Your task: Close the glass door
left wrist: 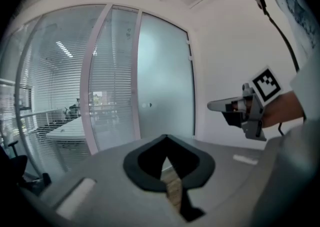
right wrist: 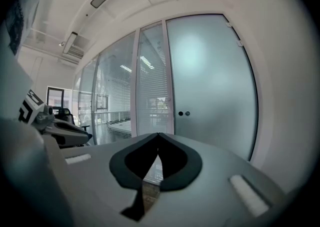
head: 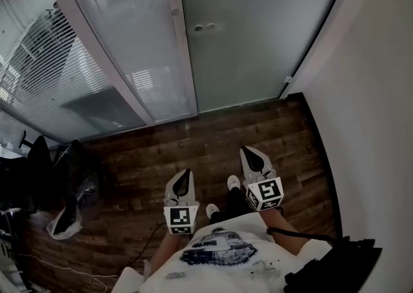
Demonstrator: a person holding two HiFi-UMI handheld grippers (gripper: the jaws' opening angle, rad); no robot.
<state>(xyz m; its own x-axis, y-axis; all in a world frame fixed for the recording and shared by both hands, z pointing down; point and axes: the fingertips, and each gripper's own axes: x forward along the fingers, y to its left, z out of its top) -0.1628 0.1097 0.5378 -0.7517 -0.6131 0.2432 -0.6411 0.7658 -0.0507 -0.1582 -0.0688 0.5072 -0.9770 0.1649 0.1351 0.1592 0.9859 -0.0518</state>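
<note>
I'm standing on the wooden floor (head: 193, 150) facing the frosted glass door (head: 258, 33), which is straight ahead of me and well apart from both claws. My left claw (head: 185, 179) and right claw (head: 250, 156) are held low in front of me, each clenched on nothing. The panel looks flush in its frame beside the blind-backed glass wall (head: 122, 40), so I judge the closing all but done. Next I'd check the edge by the two round fittings (head: 205, 27) and, if there's any gap, press a clenched tip flat there.
</note>
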